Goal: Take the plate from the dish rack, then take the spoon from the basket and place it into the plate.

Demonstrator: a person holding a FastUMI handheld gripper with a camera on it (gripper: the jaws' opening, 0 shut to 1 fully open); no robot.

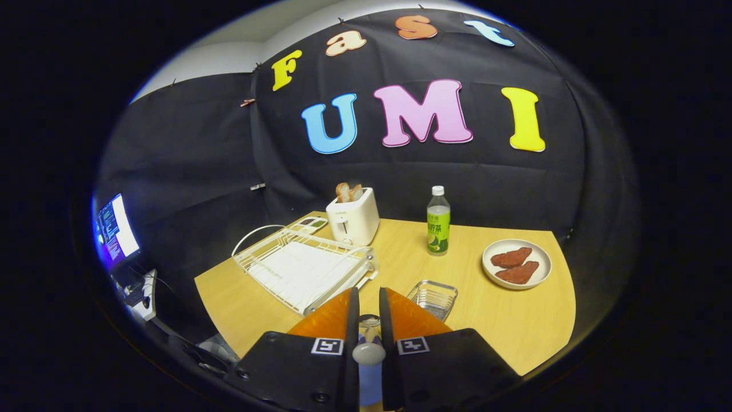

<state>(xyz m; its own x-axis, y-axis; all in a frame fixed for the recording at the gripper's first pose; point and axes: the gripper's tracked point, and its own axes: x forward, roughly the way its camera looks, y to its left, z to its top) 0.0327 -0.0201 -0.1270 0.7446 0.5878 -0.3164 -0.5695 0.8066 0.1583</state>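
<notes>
Between your gripper's (366, 303) fingers sits the spoon (368, 350), and both fingers are clamped on its handle, holding it above the near edge of the bench (514, 320). Just ahead of the fingers, slightly right, is the metal basket (433, 298). Ahead and left lies the white dish rack (303, 266), with a toaster (353, 218) holding bread slices beyond it. A green bottle (438, 221) stands upright past the basket. Well off to your right rests the plate (517, 264), carrying two brown pieces of food (514, 265). A lit monitor (116, 231) glows far left, off the bench.
</notes>
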